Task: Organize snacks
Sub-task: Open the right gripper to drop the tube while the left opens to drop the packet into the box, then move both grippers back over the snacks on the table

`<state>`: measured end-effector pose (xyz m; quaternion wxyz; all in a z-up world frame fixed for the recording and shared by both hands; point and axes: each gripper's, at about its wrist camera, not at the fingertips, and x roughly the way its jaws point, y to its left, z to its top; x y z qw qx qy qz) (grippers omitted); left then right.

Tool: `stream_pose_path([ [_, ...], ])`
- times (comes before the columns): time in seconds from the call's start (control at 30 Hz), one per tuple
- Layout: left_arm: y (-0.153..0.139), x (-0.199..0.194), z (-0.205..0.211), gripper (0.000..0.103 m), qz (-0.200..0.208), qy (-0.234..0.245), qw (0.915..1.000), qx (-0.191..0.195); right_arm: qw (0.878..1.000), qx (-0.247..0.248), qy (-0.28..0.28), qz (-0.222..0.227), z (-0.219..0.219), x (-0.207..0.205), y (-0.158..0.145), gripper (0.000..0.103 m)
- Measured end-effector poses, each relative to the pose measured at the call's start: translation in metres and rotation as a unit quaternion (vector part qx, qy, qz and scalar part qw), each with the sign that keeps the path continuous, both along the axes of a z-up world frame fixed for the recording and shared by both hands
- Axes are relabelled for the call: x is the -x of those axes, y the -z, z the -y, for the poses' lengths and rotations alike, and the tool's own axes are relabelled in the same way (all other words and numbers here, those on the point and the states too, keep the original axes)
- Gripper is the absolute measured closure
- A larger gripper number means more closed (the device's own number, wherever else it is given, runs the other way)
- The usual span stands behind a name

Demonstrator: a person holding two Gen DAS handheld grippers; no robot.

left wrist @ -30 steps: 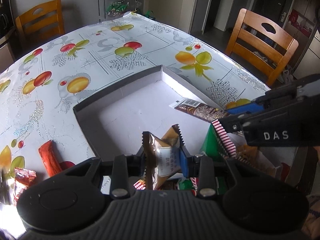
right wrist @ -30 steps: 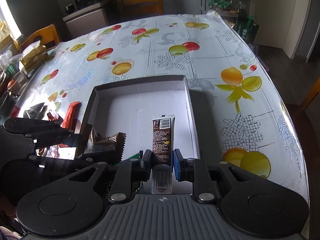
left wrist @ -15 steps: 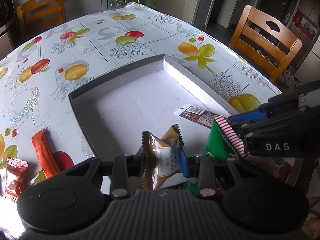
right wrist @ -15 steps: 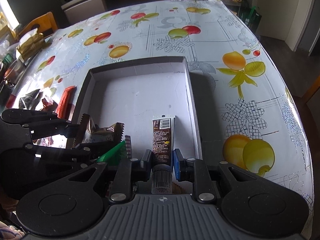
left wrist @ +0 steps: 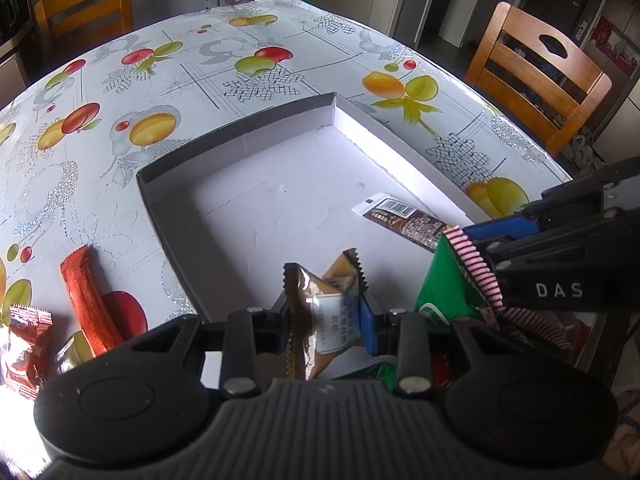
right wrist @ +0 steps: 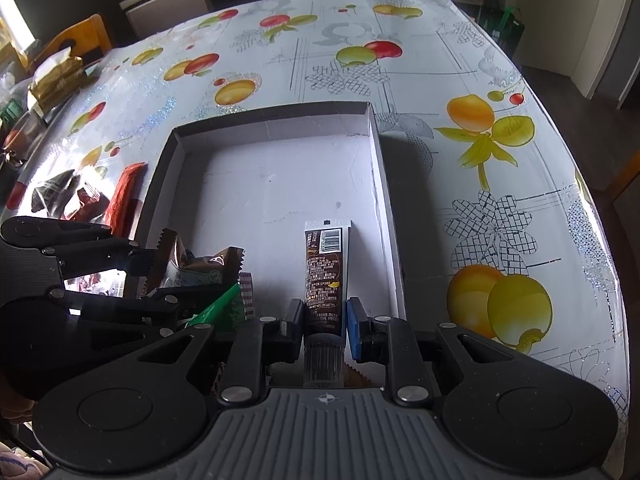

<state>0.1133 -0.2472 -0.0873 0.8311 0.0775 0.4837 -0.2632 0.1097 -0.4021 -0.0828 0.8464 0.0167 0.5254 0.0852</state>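
Observation:
A shallow grey cardboard box [left wrist: 240, 148] [right wrist: 272, 114] lies open on the fruit-print tablecloth. My left gripper [left wrist: 326, 320] is shut on a brown snack packet [left wrist: 308, 292] above the box's near left part. From the right wrist view, that left gripper [right wrist: 160, 280] and the brown snack packet [right wrist: 200, 268] show at the left. My right gripper [right wrist: 323, 320] is shut on a dark brown tube [right wrist: 324, 272] near its cap. The tube's flat end points forward over the box floor by the right wall. The tube [left wrist: 404, 220] and right gripper [left wrist: 492, 236] also show in the left wrist view.
A green packet [left wrist: 444, 284] [right wrist: 222, 308] stands up between the two grippers. A red stick snack [left wrist: 90, 300] [right wrist: 124, 196] and red packets [left wrist: 24, 336] lie left of the box. Wooden chairs [left wrist: 536, 68] stand around the table. The table edge [right wrist: 600, 240] runs close on the right.
Both grippers have tipped slightly downward over the box, so the box sits higher in each view. Both grips are unchanged.

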Motion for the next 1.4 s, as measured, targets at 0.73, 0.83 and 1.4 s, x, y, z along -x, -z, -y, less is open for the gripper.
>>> stream_pose_path([
  [0.73,-0.011,0.005,-0.003,0.061,0.034,-0.007,0.9994,-0.006,1.000,0.019,-0.004,0.024,-0.006,-0.001,-0.014,0.065],
  [0.83,-0.013,0.005,-0.005,0.061,0.038,-0.010,0.9992,-0.004,0.999,0.020,-0.004,0.033,-0.007,-0.002,-0.019,0.064],
  [1.4,-0.032,0.015,-0.039,0.052,0.070,-0.060,0.9956,0.018,0.997,-0.003,-0.016,0.073,-0.026,-0.003,-0.042,0.061],
])
